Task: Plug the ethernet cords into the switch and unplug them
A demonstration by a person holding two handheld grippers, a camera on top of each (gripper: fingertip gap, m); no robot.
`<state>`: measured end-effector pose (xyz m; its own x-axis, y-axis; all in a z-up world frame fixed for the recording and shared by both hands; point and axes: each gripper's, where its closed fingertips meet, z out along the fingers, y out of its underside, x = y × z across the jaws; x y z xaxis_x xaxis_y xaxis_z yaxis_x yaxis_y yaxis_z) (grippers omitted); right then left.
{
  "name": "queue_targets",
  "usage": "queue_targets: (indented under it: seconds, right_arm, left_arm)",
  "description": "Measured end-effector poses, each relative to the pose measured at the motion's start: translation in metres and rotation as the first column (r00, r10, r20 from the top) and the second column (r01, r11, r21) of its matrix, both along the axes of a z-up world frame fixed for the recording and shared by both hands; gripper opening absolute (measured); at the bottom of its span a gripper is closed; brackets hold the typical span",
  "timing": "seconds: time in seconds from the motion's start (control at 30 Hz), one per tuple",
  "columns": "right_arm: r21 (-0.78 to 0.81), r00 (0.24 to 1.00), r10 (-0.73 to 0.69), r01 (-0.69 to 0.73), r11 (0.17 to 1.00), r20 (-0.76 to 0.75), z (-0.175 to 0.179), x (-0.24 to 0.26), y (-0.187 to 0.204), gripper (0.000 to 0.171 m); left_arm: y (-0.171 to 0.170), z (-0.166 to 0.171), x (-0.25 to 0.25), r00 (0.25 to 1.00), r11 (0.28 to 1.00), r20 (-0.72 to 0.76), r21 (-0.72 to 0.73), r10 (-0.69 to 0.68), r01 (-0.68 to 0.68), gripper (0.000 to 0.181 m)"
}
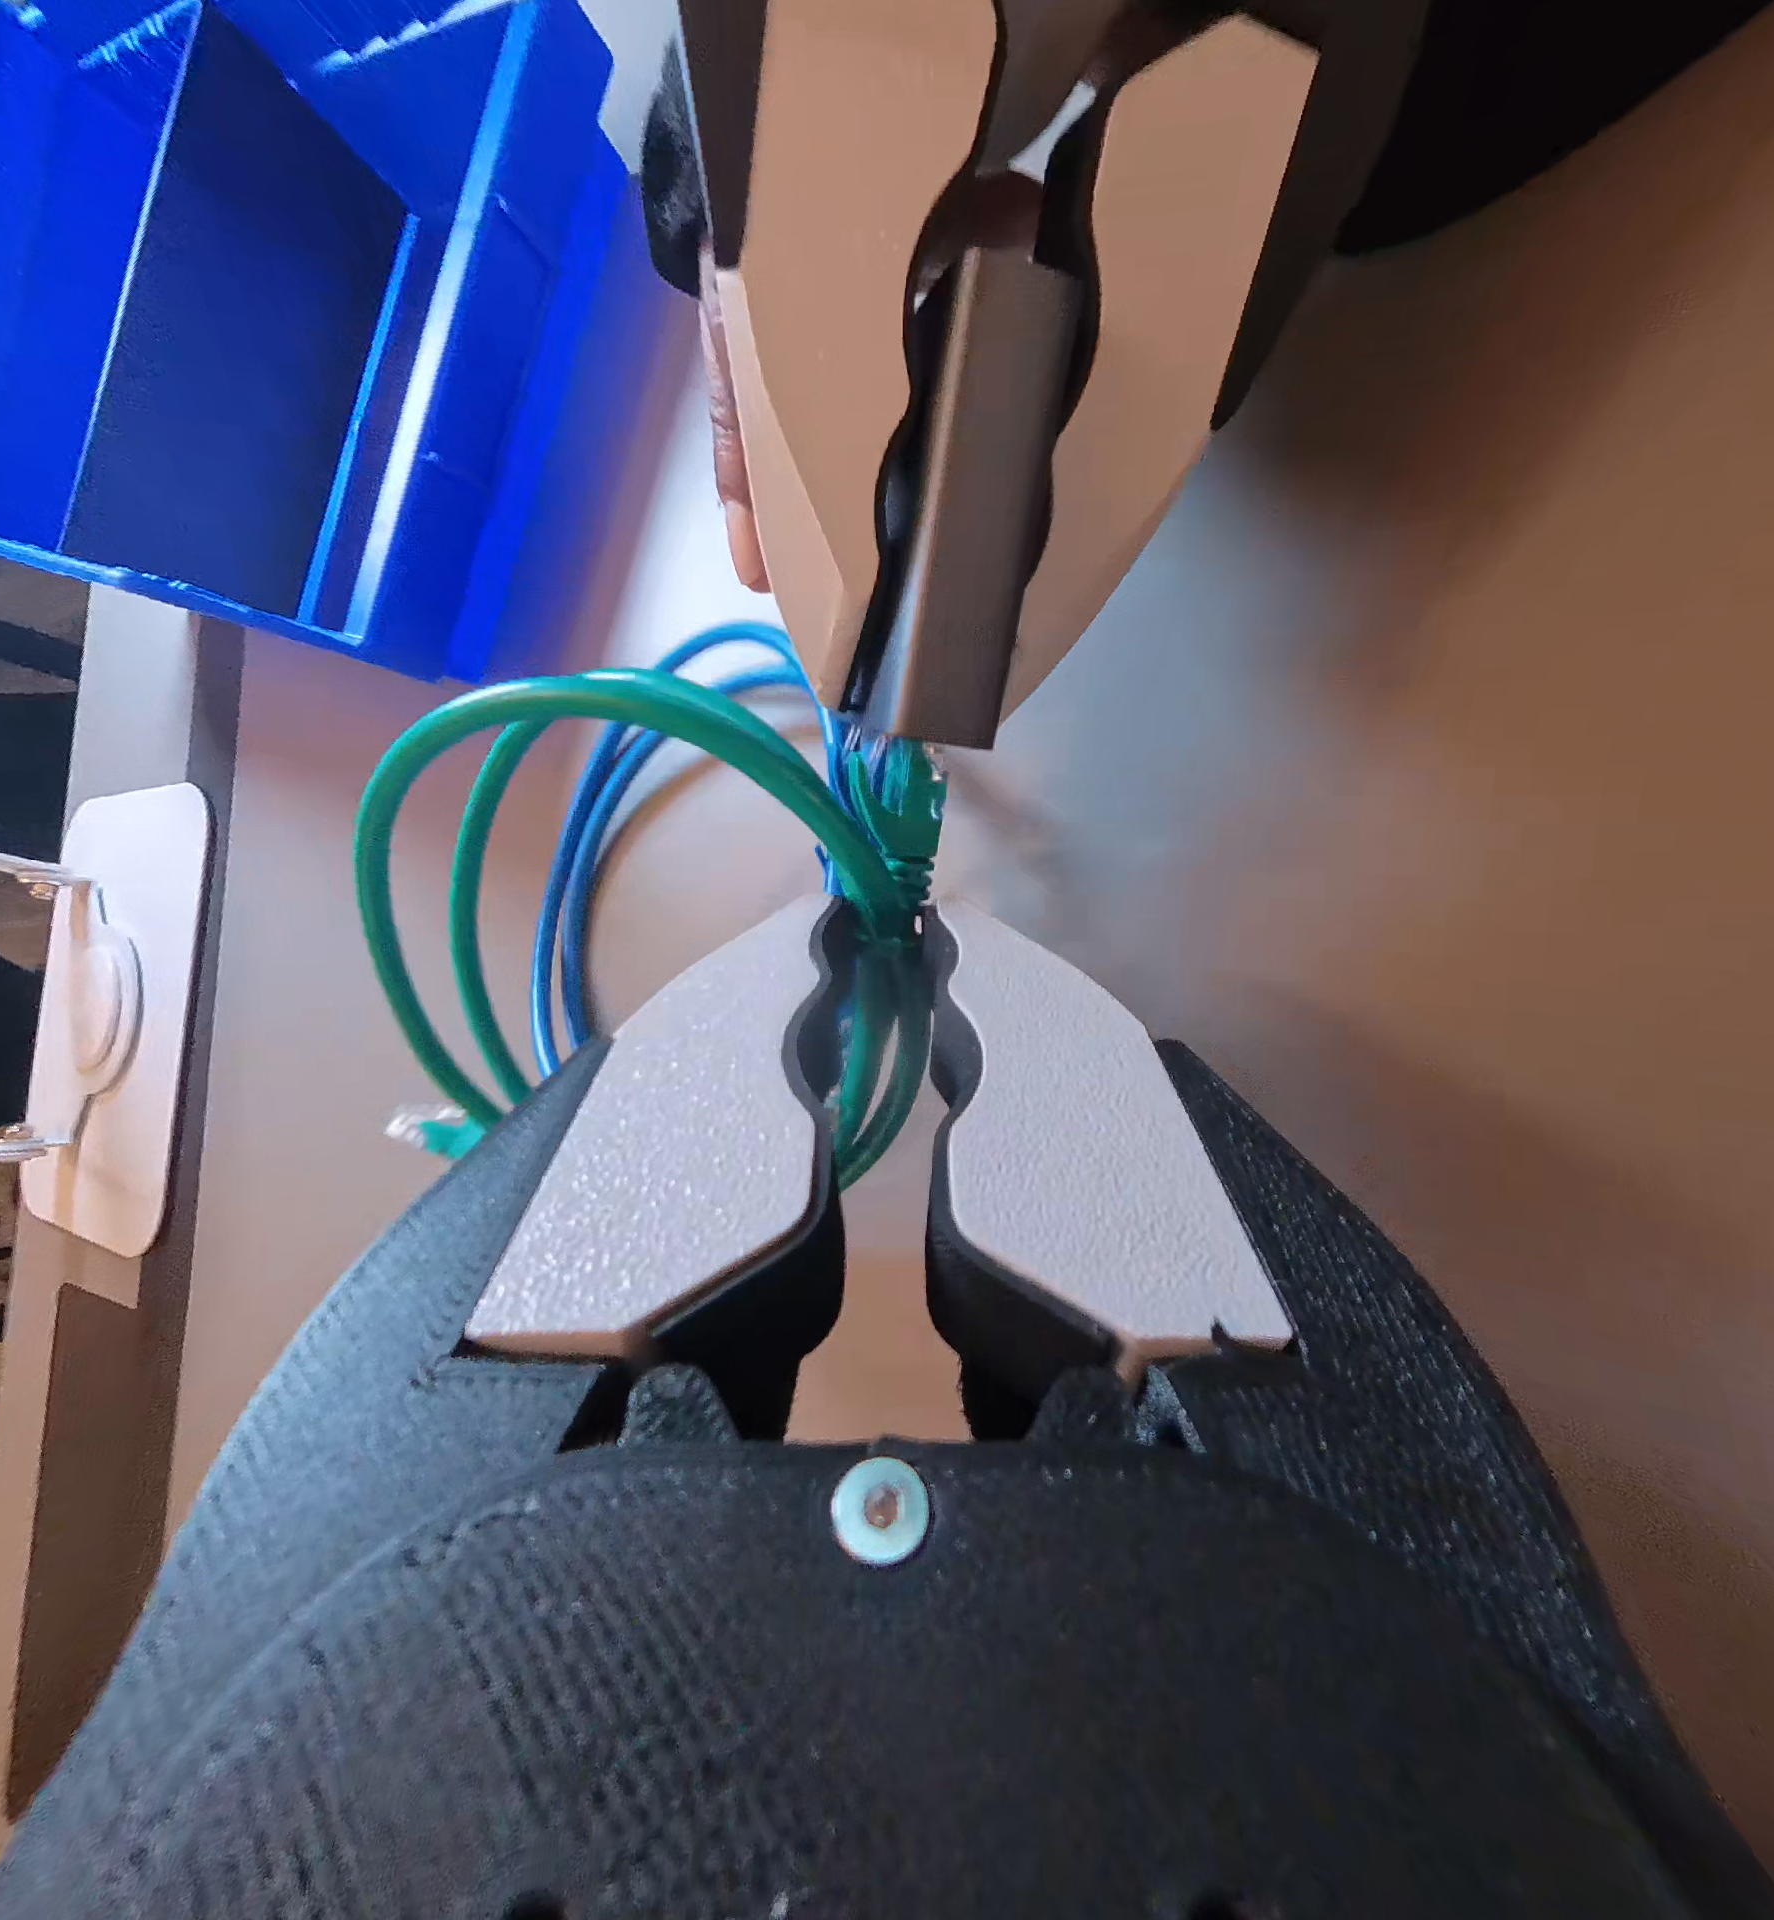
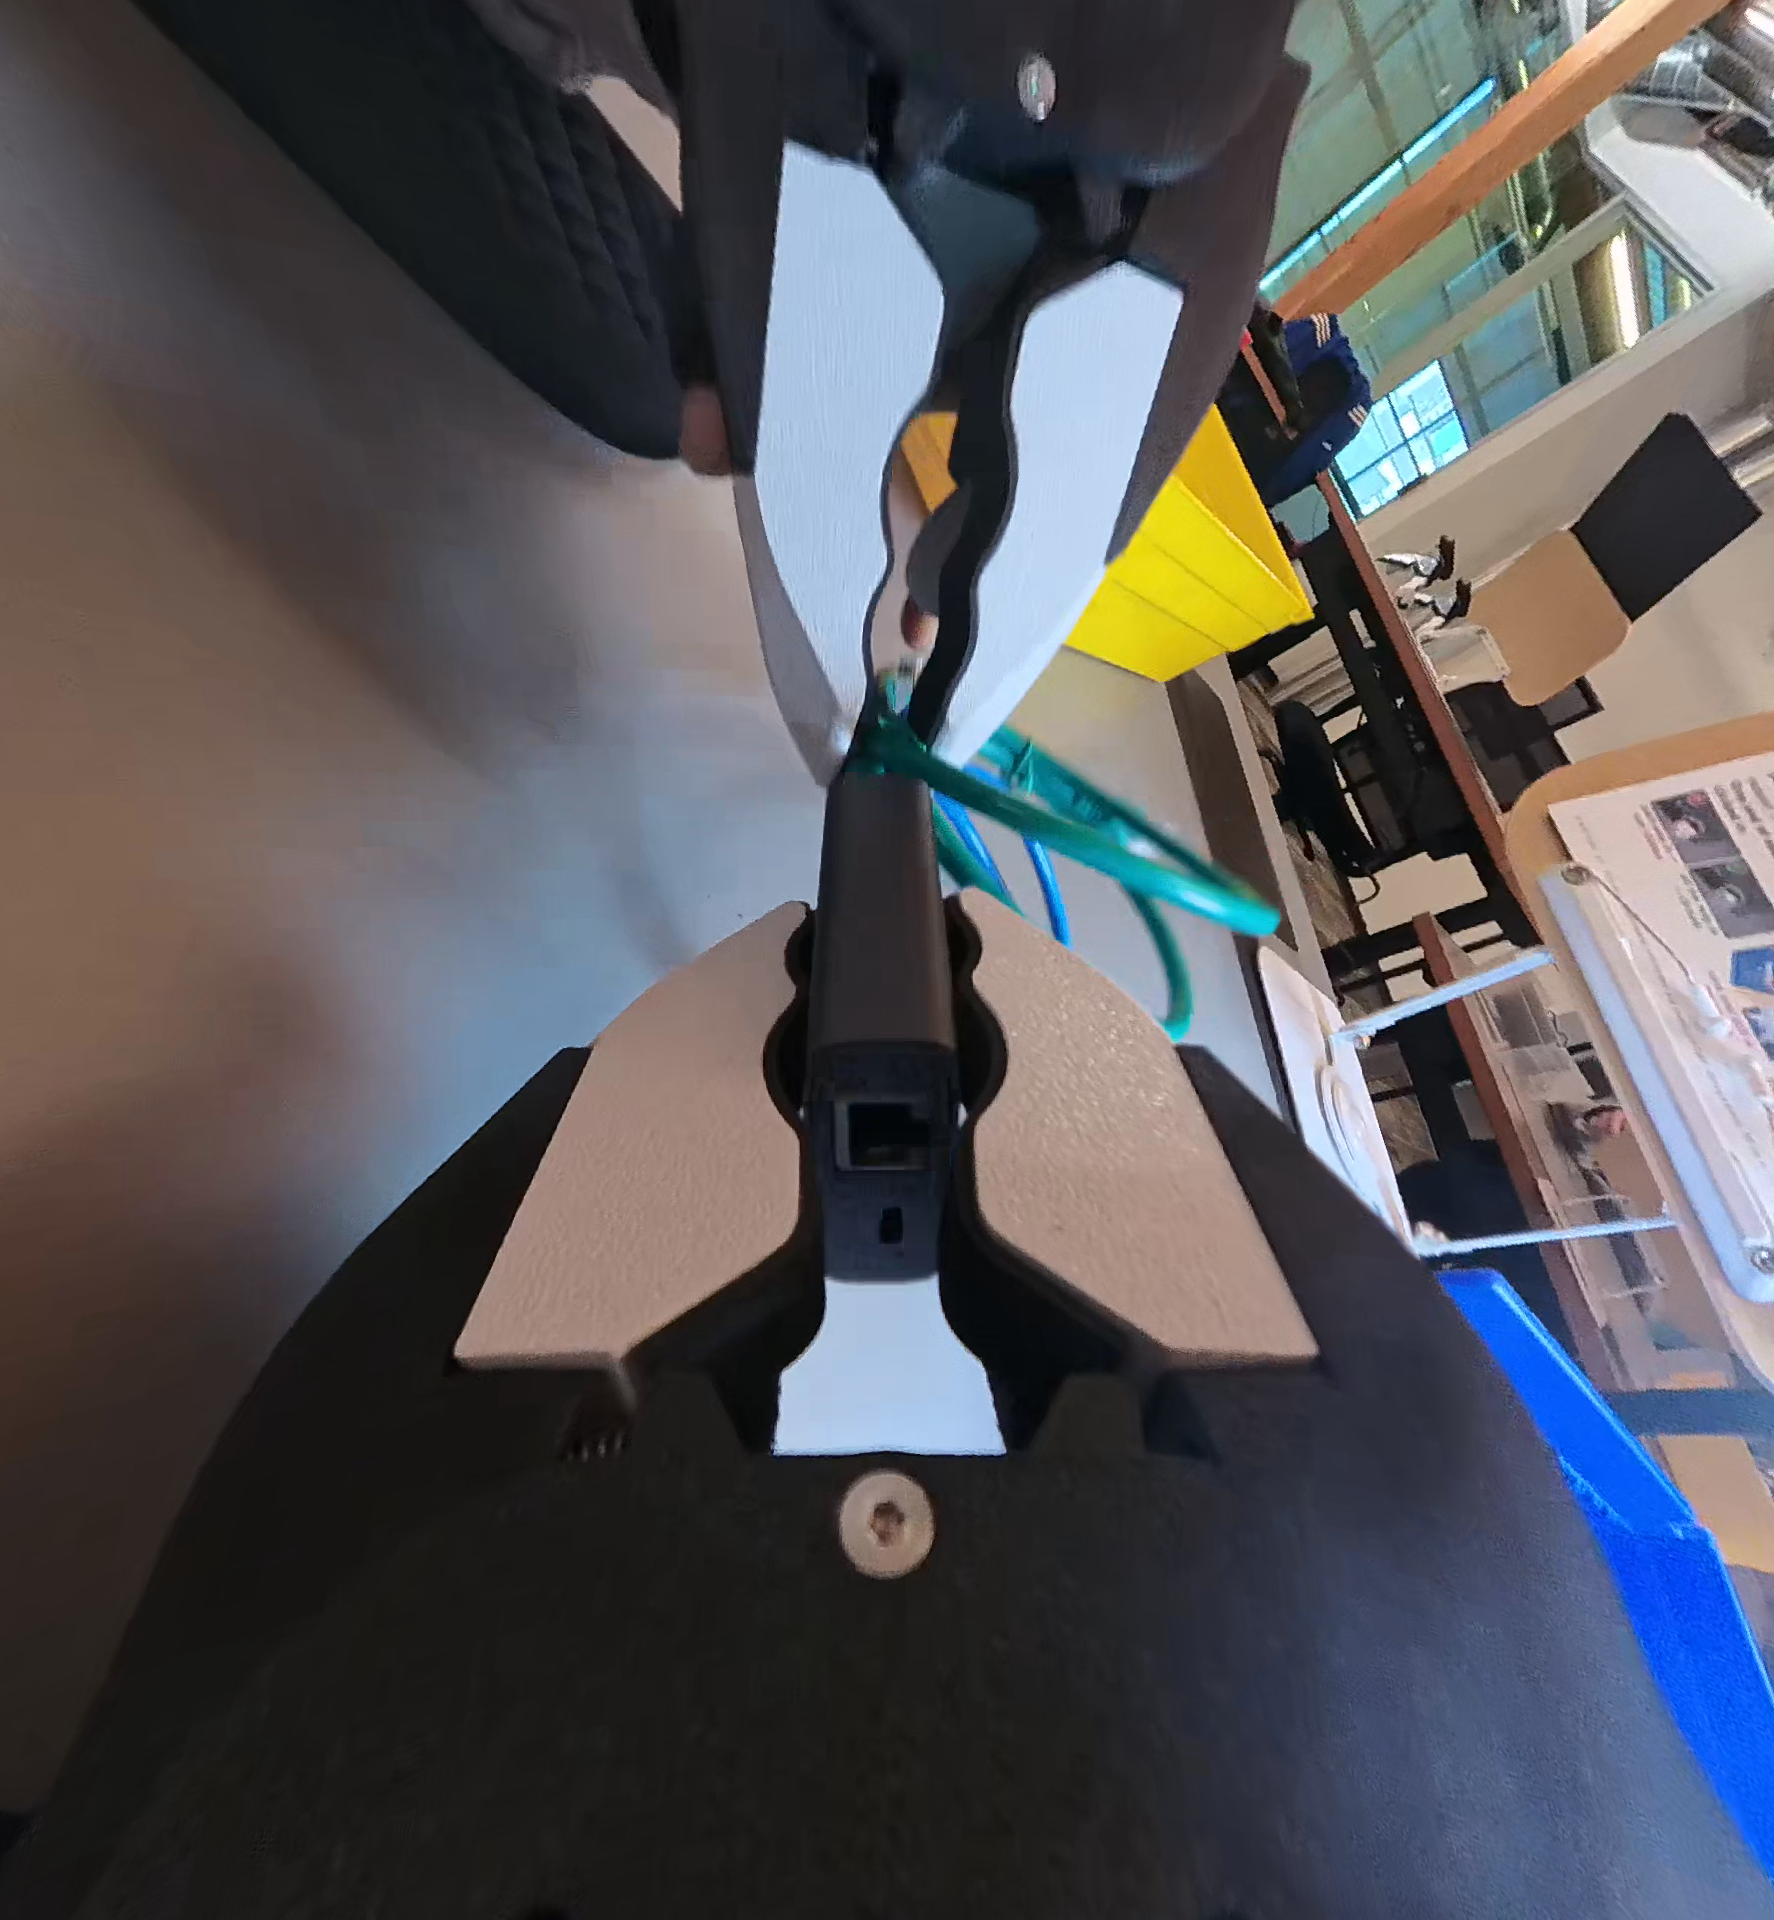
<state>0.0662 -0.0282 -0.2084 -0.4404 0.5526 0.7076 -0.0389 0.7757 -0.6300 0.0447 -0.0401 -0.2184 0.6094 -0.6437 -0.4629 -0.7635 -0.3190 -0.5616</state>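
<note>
Grey table [image 1: 1485,831] behind; right gripper [image 2: 878,925] fingers clamped the black switch [image 2: 878,966], long axis running up-frame to the green ethernet cord [image 1: 888,831], pinched end-on at mid-frame by the left gripper [image 1: 878,914].

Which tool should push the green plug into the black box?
Probably the left tool: it pinches the green ethernet cord right behind its plug, aimed at the switch. The right tool just holds the switch steady.
</note>
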Motion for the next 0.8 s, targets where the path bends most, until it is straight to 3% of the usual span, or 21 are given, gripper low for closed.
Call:
queue_targets:
  seconds: [0.03, 0.27, 0.5, 0.8]
  right_arm:
    - [0.011, 1.0, 0.006, -0.006, 1.0, -0.002, 0.0, 0.0, -0.003, 0.022]
    - [0.104, 0.992, -0.1, 0.108, 0.989, -0.075, 0.012, -0.009, 0.012, 0.022]
    - [0.108, 0.986, -0.164, 0.167, 0.98, -0.042, 0.006, -0.008, 0.028, 0.024]
    - [-0.2, 0.993, -0.11, 0.097, 0.975, -0.053, 0.03, -0.006, 0.026, 0.027]
  left_arm:
    - [0.0, -0.003, -0.001, 1.0, 1.0, -0.019, 0.0, -0.004, 0.004, 0.012]
    - [0.009, 0.015, -0.012, 0.996, 0.994, 0.085, 0.106, -0.01, 0.0, 0.013]
    - [0.009, 0.018, -0.017, 0.993, 0.989, 0.112, 0.144, -0.031, 0.015, 0.013]
    - [0.005, 0.043, -0.01, 0.89, 0.939, 0.376, 0.315, -0.258, 0.139, 0.013]
